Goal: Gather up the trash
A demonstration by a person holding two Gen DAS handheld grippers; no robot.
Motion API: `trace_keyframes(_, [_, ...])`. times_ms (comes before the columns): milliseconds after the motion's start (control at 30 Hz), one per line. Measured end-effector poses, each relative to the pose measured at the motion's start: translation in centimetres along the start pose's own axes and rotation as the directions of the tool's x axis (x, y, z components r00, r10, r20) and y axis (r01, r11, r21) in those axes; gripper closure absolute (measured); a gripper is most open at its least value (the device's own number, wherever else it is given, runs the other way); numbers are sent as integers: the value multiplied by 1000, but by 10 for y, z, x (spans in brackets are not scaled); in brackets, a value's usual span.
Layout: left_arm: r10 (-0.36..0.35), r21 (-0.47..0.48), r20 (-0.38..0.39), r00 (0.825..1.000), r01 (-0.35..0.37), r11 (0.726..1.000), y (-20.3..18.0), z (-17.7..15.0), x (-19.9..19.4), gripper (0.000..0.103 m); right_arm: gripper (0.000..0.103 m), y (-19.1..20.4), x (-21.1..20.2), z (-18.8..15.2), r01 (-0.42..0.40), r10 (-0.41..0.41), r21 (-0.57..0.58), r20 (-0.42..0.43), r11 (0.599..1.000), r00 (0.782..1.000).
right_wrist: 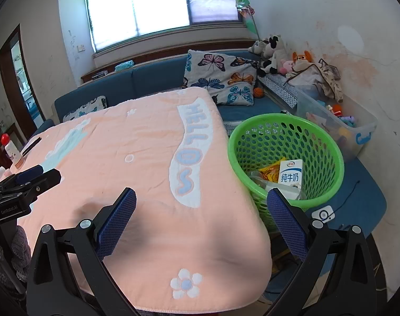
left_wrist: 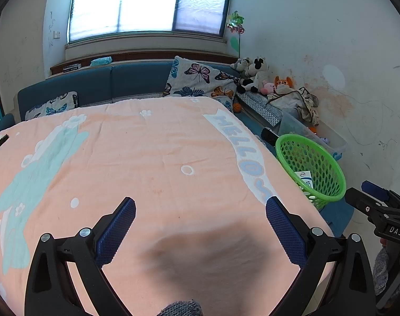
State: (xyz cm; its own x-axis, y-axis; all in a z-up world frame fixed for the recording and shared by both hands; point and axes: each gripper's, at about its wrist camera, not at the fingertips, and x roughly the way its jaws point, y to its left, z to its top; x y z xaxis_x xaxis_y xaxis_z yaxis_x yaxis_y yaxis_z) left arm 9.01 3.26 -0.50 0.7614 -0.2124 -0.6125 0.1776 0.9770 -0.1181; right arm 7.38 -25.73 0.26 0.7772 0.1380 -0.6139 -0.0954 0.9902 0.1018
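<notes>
A green perforated basket (right_wrist: 287,131) stands beside the right edge of a table covered with a peach blanket (right_wrist: 136,158). Inside it lie a white and blue milk carton (right_wrist: 291,175), a yellow wrapper (right_wrist: 272,169) and clear plastic. The basket also shows in the left wrist view (left_wrist: 309,168) with the carton (left_wrist: 305,179) inside. My left gripper (left_wrist: 200,202) is open and empty above the blanket (left_wrist: 136,163). My right gripper (right_wrist: 201,197) is open and empty, over the blanket's right edge next to the basket. It also shows in the left wrist view (left_wrist: 371,194).
A blue sofa (right_wrist: 152,79) with butterfly pillows (right_wrist: 221,73) lines the far side. Plush toys (right_wrist: 273,50) and a clear toy bin (right_wrist: 339,123) sit right. A red-capped bottle (right_wrist: 11,150) and a dark flat object (right_wrist: 31,144) are at the table's left edge.
</notes>
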Motion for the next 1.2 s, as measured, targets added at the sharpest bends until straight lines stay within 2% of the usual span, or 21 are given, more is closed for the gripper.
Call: trace_keyframes(1200, [4, -13, -6, 1000, -4, 1000, 3, -6, 0, 7, 5, 1, 0, 0, -4, 4, -4, 0, 1000, 1000])
